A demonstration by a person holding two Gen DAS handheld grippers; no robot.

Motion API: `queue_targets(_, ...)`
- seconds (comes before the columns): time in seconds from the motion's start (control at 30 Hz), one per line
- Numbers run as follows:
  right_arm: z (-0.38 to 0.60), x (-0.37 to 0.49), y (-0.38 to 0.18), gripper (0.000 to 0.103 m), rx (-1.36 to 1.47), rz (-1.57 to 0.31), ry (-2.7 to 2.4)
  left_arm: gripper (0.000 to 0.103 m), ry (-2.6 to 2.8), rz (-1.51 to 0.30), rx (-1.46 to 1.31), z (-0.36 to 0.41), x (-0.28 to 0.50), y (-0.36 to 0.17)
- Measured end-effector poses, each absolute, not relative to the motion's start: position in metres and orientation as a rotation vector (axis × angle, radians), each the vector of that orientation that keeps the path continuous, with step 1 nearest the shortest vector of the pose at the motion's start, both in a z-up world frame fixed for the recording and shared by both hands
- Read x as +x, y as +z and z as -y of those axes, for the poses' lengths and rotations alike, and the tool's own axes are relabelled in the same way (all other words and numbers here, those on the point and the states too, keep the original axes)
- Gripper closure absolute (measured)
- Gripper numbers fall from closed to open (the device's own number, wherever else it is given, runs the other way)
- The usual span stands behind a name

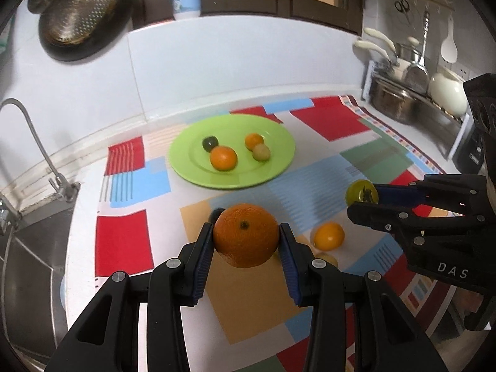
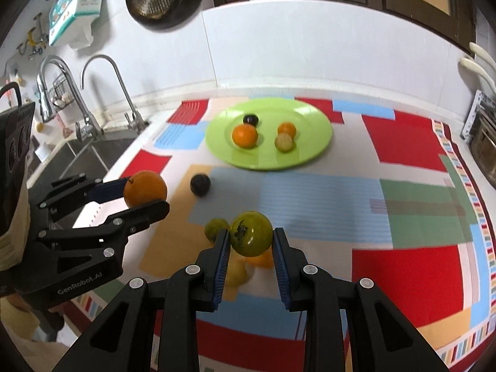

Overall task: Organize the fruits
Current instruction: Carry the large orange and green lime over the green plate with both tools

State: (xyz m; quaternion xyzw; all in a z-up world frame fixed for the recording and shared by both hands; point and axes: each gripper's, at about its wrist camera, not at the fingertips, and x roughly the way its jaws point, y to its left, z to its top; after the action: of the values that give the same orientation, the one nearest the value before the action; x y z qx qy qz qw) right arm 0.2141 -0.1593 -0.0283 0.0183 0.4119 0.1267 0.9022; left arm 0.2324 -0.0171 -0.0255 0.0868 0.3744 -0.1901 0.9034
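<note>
A home kitchen: a steel sink (image 2: pixel 90 155) with curved taps (image 2: pixel 105 90) sits at the left end of the bench (image 1: pixel 102 161). Right of the sink along the bench stand pots (image 1: pixel 393 102), with utensils (image 1: pixel 449 43) above them, and a colander (image 1: pixel 80 12) hangs on the white wall above the sink.

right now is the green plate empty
No, the green plate holds four fruits: two orange ones, a dark one and a pale green one.

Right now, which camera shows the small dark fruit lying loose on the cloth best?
The right wrist view: the dark fruit lies whole and unobstructed. In the left wrist view the orange hides it, leaving a dark sliver.
</note>
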Motion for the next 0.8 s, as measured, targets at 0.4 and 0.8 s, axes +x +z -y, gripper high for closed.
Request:
queue_targets(0.4, 0.169, 0.233, 0.004, 0.074, 0.031, -0.73, 0.288, 0.062, -0.331, -0.677, 0.166, 0.026, 0.243, 0.006)
queue_targets(0.8, 0.188, 0.27, 0.035, 0.074, 0.047, -0.632, 0.263, 0.062, -0.32, -0.642, 0.141, 0.036, 0.274, 0.027)
